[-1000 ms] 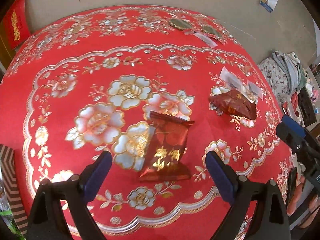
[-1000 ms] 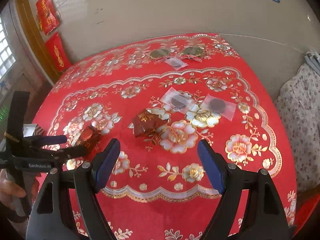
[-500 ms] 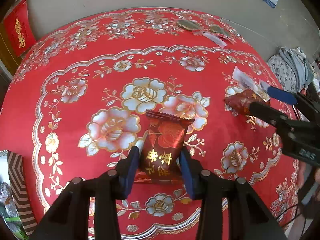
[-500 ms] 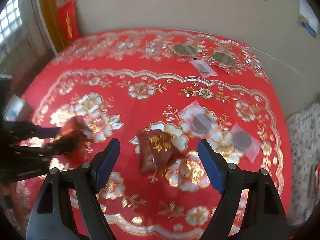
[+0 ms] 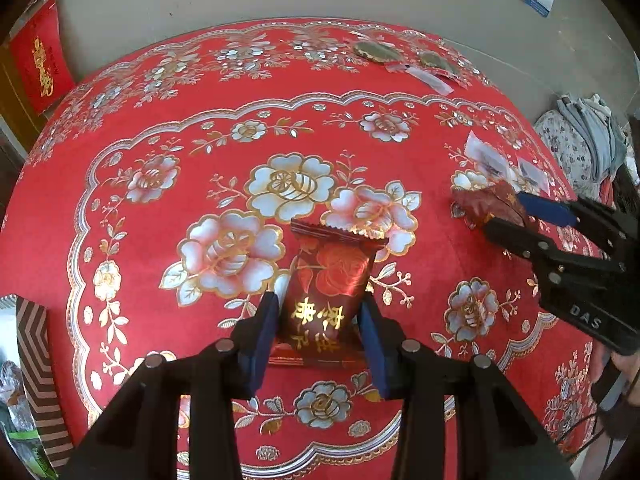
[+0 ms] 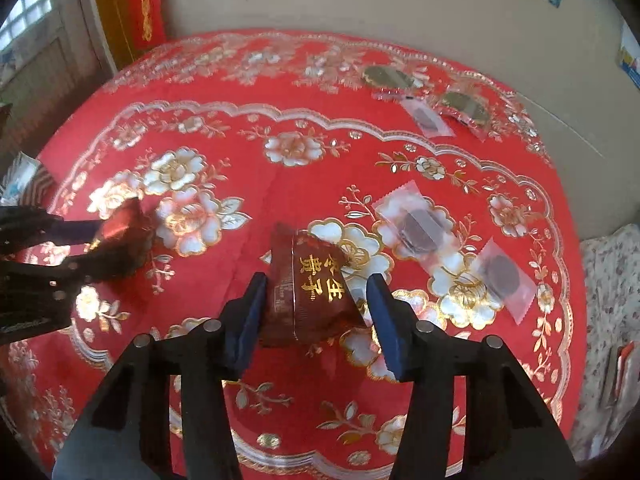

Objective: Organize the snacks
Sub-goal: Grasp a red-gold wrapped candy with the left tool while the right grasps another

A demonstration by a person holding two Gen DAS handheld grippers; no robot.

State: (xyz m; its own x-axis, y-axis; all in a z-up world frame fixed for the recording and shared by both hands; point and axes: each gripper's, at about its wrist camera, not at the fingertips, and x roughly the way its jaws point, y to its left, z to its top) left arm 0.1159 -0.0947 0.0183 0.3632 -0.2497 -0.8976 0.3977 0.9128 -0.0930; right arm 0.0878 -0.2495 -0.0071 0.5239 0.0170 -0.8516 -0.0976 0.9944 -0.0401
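Left wrist: red snack packet (image 5: 325, 292) sits between left claw (image 5: 320, 328) pads.

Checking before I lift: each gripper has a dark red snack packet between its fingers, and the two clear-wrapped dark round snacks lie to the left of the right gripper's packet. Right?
Not quite. In the right wrist view the two clear-wrapped snacks lie to the right of the right gripper's red packet, not the left. The rest holds: the left gripper also has a red packet between its fingers.
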